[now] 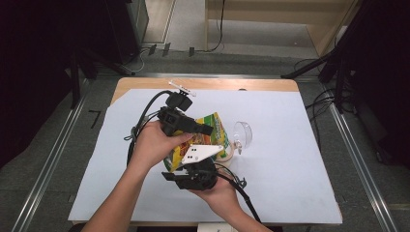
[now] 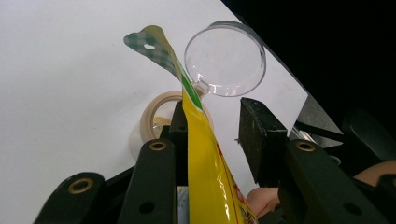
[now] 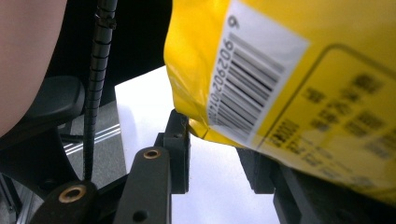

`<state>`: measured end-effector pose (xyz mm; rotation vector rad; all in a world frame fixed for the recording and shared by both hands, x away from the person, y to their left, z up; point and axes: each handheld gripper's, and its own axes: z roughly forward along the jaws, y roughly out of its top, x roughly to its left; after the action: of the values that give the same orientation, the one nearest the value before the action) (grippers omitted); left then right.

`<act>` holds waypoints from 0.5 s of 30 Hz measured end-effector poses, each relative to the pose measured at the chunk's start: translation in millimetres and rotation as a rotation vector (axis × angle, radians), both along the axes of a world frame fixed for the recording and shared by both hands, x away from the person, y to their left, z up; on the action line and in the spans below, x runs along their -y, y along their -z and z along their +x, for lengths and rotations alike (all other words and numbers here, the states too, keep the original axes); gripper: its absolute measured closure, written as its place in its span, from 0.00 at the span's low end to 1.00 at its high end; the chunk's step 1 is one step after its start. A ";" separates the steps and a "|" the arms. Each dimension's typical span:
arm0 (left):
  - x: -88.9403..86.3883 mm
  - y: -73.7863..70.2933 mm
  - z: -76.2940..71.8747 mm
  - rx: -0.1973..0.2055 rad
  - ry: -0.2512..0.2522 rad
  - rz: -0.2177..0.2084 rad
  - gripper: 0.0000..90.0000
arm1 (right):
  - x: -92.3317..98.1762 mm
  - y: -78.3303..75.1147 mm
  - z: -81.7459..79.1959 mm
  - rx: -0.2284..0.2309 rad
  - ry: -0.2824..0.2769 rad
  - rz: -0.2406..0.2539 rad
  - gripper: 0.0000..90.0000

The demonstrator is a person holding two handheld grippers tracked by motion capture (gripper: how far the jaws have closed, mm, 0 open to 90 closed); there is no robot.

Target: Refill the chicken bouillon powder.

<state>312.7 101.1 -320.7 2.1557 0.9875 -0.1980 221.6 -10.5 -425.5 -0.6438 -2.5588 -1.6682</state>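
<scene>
A yellow snack bag point(image 1: 214, 125) hangs in the air over the middle of the table, between my two grippers. In the left gripper view the bag point(image 2: 205, 163) runs edge-on along the left jaw of my left gripper point(image 2: 212, 126), and table shows between the bag and the other pad. That gripper point(image 1: 205, 131) reaches over the bag from the left. My right gripper point(image 1: 186, 171) sits below the bag. Its jaws point(image 3: 215, 140) stand apart; the bag's barcode side point(image 3: 280, 70) meets one jaw tip and covers the other.
A small clear jar point(image 1: 228, 153) stands just right of the bag, its round clear lid point(image 1: 243, 133) tipped open beside it. The jar's rim point(image 2: 154, 116) and lid point(image 2: 225, 58) lie beyond the left jaws. White paper point(image 1: 290, 183) covers the table; cables trail from both grippers.
</scene>
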 end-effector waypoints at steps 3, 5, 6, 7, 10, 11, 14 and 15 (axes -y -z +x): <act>-0.1 0.0 0.1 -0.001 0.000 0.000 0.75 | -0.1 -0.1 -0.1 -0.002 0.000 0.002 0.75; -0.2 -0.1 0.0 0.000 -0.001 0.000 0.75 | -0.2 -0.1 -0.2 -0.001 -0.001 0.002 0.75; -0.1 -0.1 -0.1 0.001 -0.001 -0.002 0.75 | -0.2 -0.1 -0.1 0.000 -0.001 0.003 0.75; -0.1 -0.3 -0.3 0.002 0.000 -0.001 0.75 | -0.3 -0.3 -0.3 -0.002 -0.001 0.003 0.75; 0.2 -1.2 -1.1 0.006 -0.001 0.001 0.76 | -0.1 -1.2 -1.1 -0.002 0.000 0.002 0.75; 0.3 -1.4 -1.4 0.007 -0.001 0.000 0.76 | -0.2 -1.3 -1.3 -0.001 0.001 0.001 0.75; 0.7 -1.5 -1.7 0.010 0.000 0.003 0.76 | -0.1 -1.2 -1.1 0.002 0.000 0.004 0.75; 0.9 -1.5 -1.8 0.010 0.000 0.006 0.75 | -0.2 -1.0 -1.1 0.001 0.000 0.004 0.75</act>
<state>310.9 100.2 -319.2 2.1601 0.9833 -0.1841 220.6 -10.3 -424.5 -0.6424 -2.5551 -1.6740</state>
